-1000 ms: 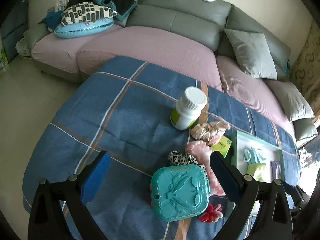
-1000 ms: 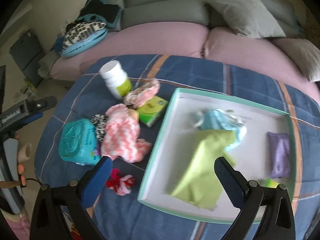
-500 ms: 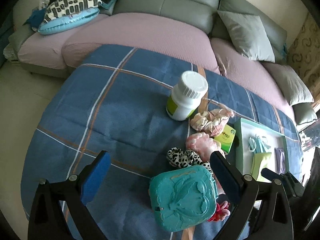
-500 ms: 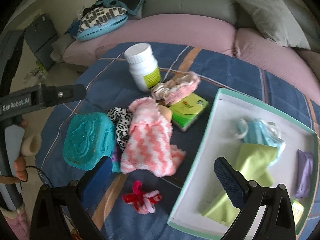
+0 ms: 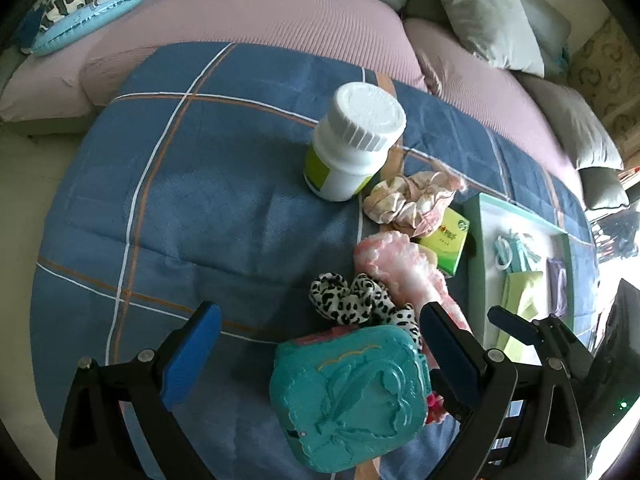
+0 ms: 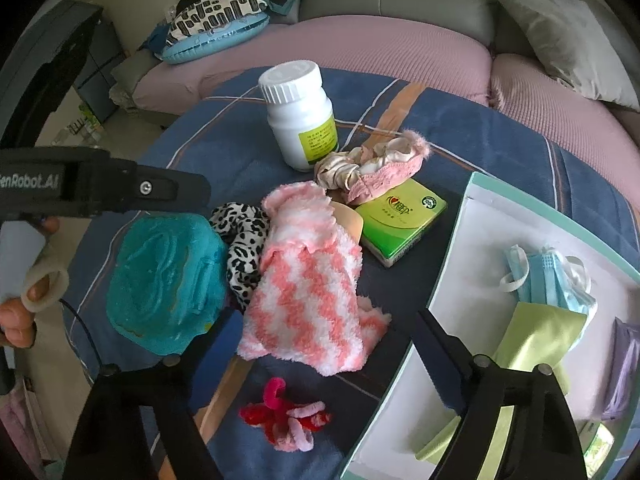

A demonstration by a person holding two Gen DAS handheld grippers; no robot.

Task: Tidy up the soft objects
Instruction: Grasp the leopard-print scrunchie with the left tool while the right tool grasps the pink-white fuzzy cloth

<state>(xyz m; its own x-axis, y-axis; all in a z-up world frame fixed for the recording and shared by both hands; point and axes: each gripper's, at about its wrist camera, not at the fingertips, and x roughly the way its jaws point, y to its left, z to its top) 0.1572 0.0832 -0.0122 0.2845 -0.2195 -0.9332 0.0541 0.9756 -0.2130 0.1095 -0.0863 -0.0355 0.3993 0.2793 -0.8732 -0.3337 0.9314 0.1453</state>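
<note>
Since the earlier frames both grippers have been brought lower and closer over the blue plaid blanket (image 5: pixel 208 200), so the clutter fills more of each view. The right gripper (image 6: pixel 320 344) is seen with its jaws spread but just narrowed; the pink-and-white fuzzy cloth (image 6: pixel 308 292) lies between and beyond the tips, with no pad pressing on it. The left gripper (image 5: pixel 320 344) is held wide open above the teal embossed case (image 5: pixel 352 396), nothing being clamped. In the right wrist view the cloth is at the centre, with a leopard-print scrunchie (image 6: pixel 244 248) touching it at 9 o'clock, the teal case further out at 9, a white bottle (image 6: pixel 300 116) at 12, a pale pink scrunchie (image 6: pixel 372 172) and a green packet (image 6: pixel 400 220) at 1, and a red-and-pink hair tie (image 6: pixel 284 416) at 6. At 3 o'clock a white tray with a mint rim (image 6: pixel 452 240) is seen; a blue face mask (image 6: pixel 548 280), a lime cloth (image 6: pixel 532 340) and a lilac item (image 6: pixel 624 364) lie in it. Behind the blanket, at 12, a sofa with mauve seat covers (image 6: pixel 360 48) and grey cushions is visible, with a patterned blue cushion (image 6: pixel 216 28) at 11. A person's fingers (image 6: pixel 24 304) are seen at the left edge, at 9.
</note>
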